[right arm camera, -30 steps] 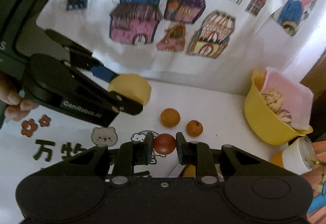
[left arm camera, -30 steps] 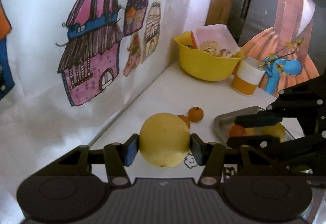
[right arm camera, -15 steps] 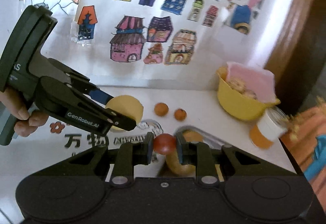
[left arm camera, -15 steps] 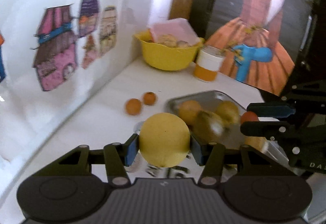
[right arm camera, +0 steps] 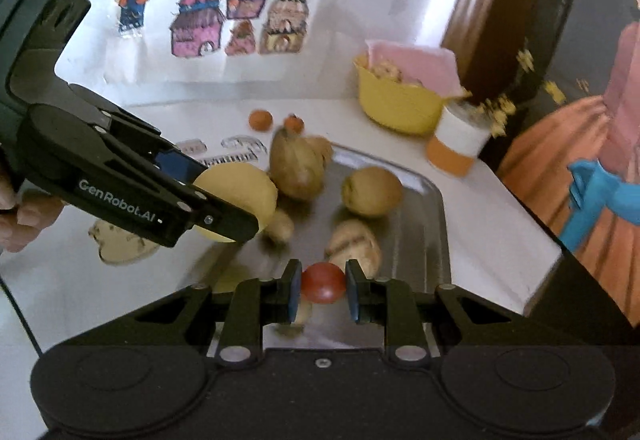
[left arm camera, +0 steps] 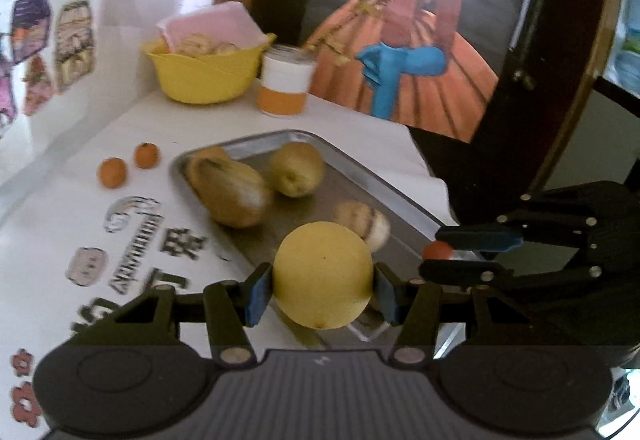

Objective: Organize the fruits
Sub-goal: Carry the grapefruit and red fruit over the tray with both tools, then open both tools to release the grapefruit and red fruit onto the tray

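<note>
Fruits filled both claws: your left claw (left arm camera: 322, 290) clenched a firm, probably heavy yellow pear (left arm camera: 323, 276) at its widest; your right claw (right arm camera: 323, 290) pinched a soft cherry tomato (right arm camera: 322, 283).

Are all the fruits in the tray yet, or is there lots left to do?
Partly done. Several fruits already lie in the metal tray. In hand: the left gripper holds a big yellow fruit and the right gripper holds a small red fruit, both over the tray. Left: two small oranges on the table.
</note>
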